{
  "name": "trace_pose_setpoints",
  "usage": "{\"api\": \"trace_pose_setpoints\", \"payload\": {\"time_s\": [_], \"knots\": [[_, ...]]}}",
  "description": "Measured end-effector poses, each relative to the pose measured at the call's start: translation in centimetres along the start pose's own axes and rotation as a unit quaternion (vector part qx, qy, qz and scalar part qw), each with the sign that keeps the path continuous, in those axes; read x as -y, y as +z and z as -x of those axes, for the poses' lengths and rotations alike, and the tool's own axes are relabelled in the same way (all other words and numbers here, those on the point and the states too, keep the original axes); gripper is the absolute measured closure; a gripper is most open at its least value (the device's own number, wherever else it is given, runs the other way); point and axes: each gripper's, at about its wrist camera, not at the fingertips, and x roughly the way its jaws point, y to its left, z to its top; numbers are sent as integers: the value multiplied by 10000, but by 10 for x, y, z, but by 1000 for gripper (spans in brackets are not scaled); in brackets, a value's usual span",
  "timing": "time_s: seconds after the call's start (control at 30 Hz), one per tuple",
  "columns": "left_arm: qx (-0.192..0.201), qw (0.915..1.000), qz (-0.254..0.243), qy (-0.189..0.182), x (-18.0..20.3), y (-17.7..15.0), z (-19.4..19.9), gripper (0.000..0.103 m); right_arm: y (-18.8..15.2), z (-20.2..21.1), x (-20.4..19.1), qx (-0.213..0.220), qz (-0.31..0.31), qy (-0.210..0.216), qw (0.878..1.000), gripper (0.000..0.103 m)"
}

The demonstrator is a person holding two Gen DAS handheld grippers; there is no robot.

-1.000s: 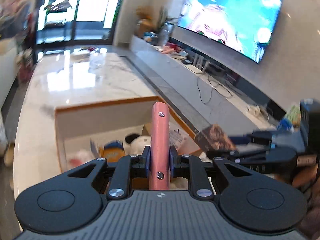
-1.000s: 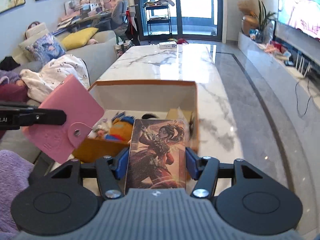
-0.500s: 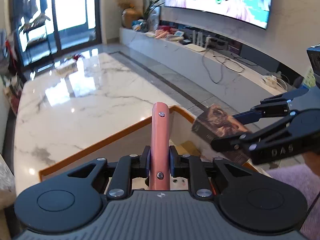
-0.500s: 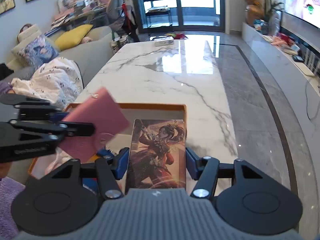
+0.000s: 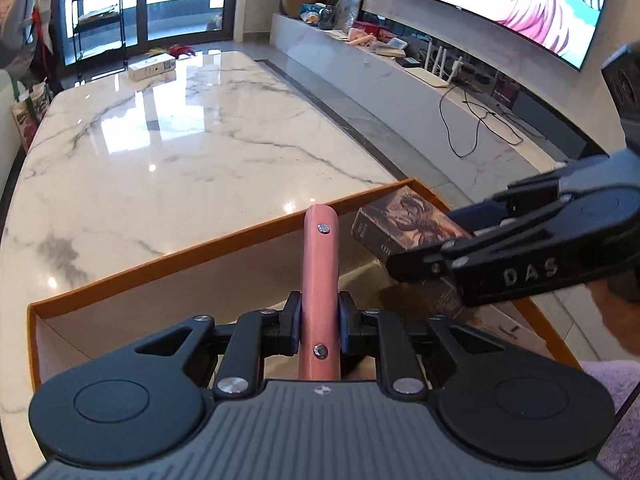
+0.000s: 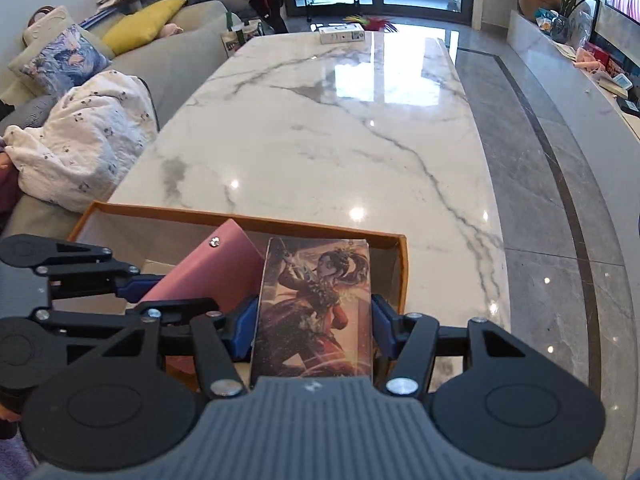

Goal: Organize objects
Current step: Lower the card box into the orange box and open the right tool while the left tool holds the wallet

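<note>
Left tongs (image 5: 319, 322) clamp the pink wallet (image 5: 320, 280) edge-up; right tongs (image 6: 314, 322) clamp the illustrated box (image 6: 316, 308). Both hang above the orange-rimmed box (image 5: 160, 266) at the worktop (image 6: 340, 132) near edge. Wallet and illustrated box nearly touch.

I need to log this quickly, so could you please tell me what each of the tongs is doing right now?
Left tongs: closed on the pink wallet, over the orange box.
Right tongs: closed on the illustrated book.
</note>
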Motion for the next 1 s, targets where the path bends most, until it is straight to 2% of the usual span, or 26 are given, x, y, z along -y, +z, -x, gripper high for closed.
{"api": "trace_pose_setpoints", "payload": {"time_s": [0.23, 0.33, 0.53, 0.7, 1.0], "knots": [[-4, 9997, 207, -99, -3, 2, -5, 83, -5, -8, -6, 46, 275, -365, 9989, 43], [-28, 9992, 359, -170, -4, 2, -5, 83, -4, -9, -4, 86, 270, -349, 9990, 44], [-76, 9993, 344, -138, -1, 1, -4, 83, -5, 2, -3, 291, 298, -339, 9986, 44], [-158, 9991, 386, -17, 2, 4, -8, 83, -12, 14, -5, 369, 407, -326, 9980, 44], [-312, 9987, 372, 140, 13, 10, -15, 83, -19, 32, 3, 604, 211, -374, 9972, 44]]}}
